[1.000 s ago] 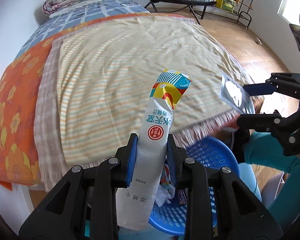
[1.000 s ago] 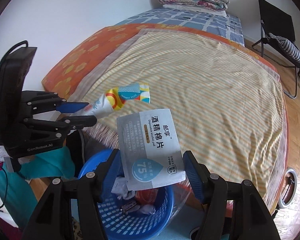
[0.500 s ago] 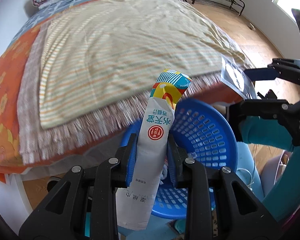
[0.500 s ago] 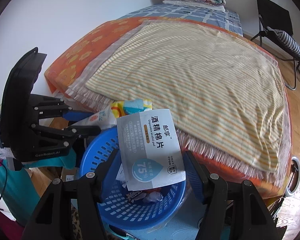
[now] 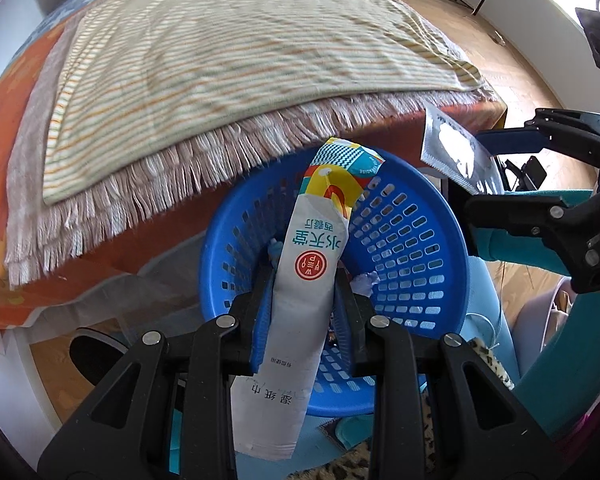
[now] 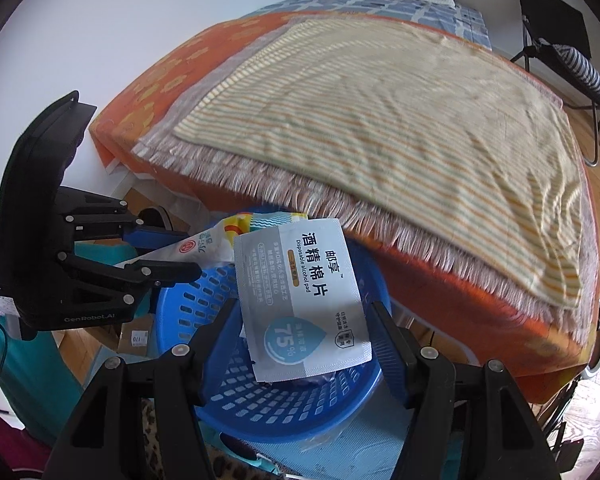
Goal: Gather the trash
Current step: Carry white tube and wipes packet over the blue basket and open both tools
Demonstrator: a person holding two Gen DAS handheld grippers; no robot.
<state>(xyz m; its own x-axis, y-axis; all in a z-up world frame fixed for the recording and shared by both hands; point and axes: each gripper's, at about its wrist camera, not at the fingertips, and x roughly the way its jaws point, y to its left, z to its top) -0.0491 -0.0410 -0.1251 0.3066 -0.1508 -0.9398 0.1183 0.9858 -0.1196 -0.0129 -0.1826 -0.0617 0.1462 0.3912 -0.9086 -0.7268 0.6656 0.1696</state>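
Note:
A long white wet-wipe packet [image 5: 320, 216] with a colourful top end stands between the fingers of my left gripper [image 5: 303, 284], which is shut on it. It hangs right over the blue plastic basket [image 5: 416, 248]. My right gripper [image 6: 304, 320] is shut on a flat grey-and-white alcohol pad packet [image 6: 304, 292], gripped across its width above the same basket [image 6: 180, 312]. In the left wrist view the right gripper [image 5: 480, 168] comes in from the right with the alcohol pad packet [image 5: 452, 148] at the basket's far rim. The left gripper [image 6: 188, 252] shows at the left of the right wrist view.
The bed [image 6: 400, 120], with a striped fringed blanket over an orange flowered sheet, overhangs the basket's far side. Crumpled trash [image 5: 364, 280] lies in the basket. A teal sleeve [image 5: 516, 248] is at the right. A folding chair [image 6: 556, 40] stands beyond the bed.
Both grippers have come down and back from over the bed, each keeping its packet. They now hang above the blue basket, which fills much more of both views.

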